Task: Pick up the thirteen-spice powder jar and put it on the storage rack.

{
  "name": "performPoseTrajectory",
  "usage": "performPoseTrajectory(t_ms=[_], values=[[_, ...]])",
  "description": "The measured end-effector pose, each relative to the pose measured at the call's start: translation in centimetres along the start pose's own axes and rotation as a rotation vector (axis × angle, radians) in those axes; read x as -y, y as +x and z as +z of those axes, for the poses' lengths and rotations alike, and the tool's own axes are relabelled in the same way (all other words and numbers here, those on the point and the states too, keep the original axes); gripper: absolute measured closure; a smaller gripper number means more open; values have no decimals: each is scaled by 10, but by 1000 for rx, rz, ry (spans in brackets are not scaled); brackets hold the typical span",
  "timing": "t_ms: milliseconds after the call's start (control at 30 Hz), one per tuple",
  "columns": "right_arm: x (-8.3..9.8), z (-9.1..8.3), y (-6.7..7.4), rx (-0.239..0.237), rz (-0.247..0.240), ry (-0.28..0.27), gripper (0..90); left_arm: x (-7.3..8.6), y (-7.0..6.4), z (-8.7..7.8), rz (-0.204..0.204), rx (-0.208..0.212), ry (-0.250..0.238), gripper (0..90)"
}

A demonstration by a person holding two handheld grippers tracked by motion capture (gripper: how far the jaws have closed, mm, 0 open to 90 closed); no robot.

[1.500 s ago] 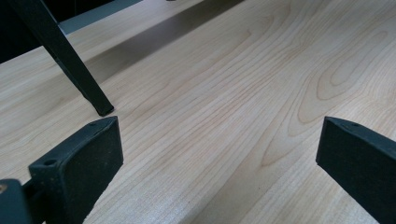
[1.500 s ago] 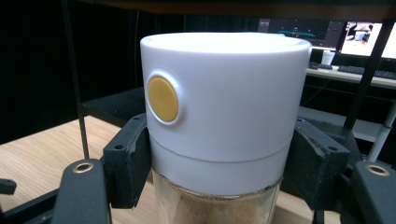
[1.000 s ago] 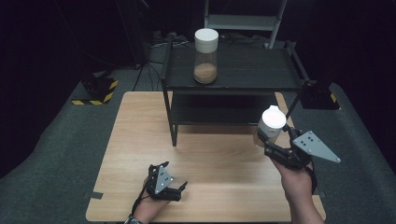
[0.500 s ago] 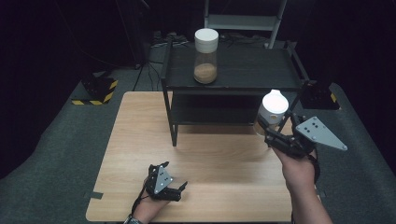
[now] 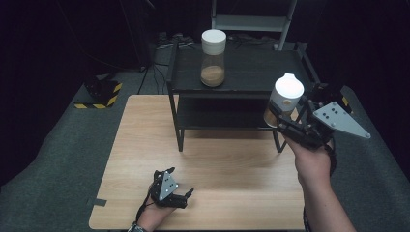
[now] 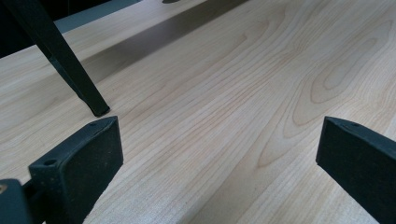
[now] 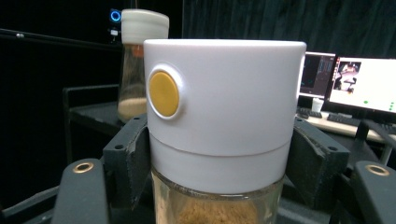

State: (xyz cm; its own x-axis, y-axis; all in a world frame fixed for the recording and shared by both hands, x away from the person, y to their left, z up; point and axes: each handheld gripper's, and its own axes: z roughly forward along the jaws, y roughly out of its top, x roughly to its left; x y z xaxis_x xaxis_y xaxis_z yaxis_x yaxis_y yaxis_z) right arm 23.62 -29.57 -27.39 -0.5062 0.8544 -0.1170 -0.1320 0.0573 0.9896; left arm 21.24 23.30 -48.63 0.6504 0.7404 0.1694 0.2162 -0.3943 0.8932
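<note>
My right gripper point(image 5: 283, 116) is shut on a glass jar point(image 5: 284, 99) with a white lid and brown powder, held in the air beside the right end of the black shelf point(image 5: 241, 72). In the right gripper view the jar point(image 7: 219, 126) stands upright between the two black pads, a yellow button on its lid. A second, matching jar point(image 5: 213, 58) stands on the shelf's top, also seen as the far jar point(image 7: 139, 60). My left gripper point(image 5: 181, 199) rests low on the wooden table point(image 5: 145, 125) near its front edge, jaws open with nothing between them point(image 6: 219, 154).
A black shelf leg point(image 6: 60, 60) stands on the table ahead of the left gripper. A yellow-and-black striped block point(image 5: 99, 94) lies on the floor at left. Lit monitors point(image 7: 359, 86) stand far behind the shelf.
The right hand has lifted the jar from just above the table's right side up to the level of the shelf top. The left gripper has stayed in place.
</note>
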Motion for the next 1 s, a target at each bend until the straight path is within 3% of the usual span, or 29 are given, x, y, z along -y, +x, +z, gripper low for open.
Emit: performPoseTrajectory(t_ms=[467, 1000], values=[[-25, 24, -3, 10, 17, -25, 294, 2, 2, -1, -10, 6, -9, 9], [-41, 53, 0, 24, 16, -32, 294, 2, 4, -1, -10, 14, -11, 9]])
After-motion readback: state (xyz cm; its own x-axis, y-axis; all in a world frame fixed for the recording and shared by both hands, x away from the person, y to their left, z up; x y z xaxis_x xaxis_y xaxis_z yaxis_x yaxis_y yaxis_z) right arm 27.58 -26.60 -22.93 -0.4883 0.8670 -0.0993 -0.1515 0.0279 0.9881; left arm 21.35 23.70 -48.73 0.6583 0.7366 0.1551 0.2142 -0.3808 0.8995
